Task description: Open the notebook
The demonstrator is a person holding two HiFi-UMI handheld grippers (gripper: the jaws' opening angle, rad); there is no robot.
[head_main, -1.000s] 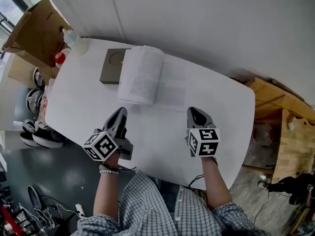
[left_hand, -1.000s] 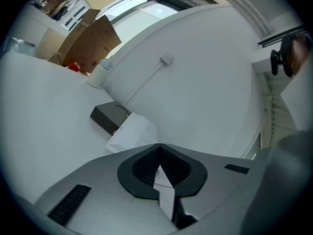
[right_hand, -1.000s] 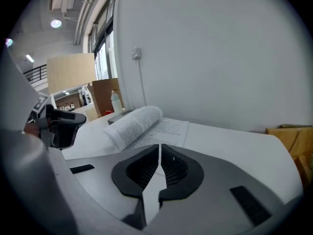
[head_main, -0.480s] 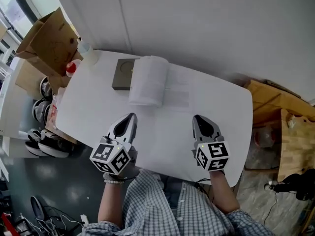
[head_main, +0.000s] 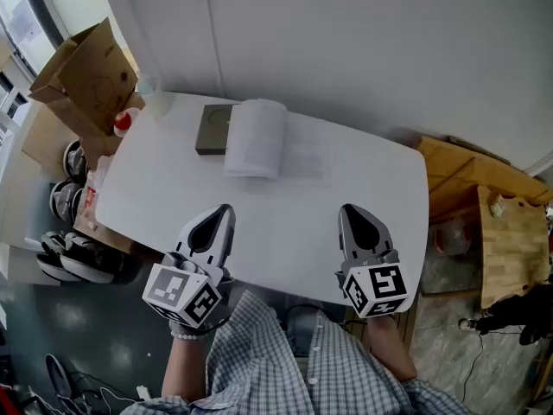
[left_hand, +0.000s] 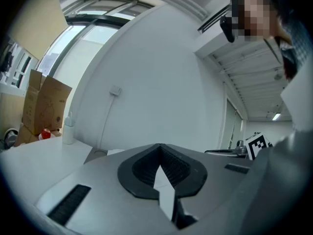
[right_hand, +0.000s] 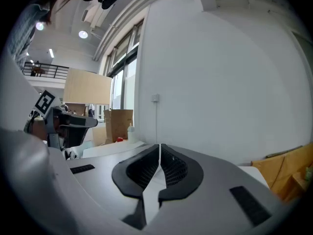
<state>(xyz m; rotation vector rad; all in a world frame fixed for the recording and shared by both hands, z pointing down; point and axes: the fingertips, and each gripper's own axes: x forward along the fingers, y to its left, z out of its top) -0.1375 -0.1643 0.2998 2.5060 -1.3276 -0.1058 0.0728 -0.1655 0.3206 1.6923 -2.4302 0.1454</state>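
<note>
Notebook (head_main: 256, 138) open, flat on table (head_main: 285, 232)

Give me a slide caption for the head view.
Open white-paged notebook on the white rounded table; left tool and right tool hover shut, empty, near its front edge.

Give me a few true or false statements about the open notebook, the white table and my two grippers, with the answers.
1. The white-paged notebook lies open on the white table. True.
2. The left gripper grips a notebook page. False: its jaws are together on nothing, well short of the notebook.
3. The right gripper is shut and empty. True.
4. The brown cardboard box stands at the table's right end. False: in the head view it is off the table's left end.
</note>
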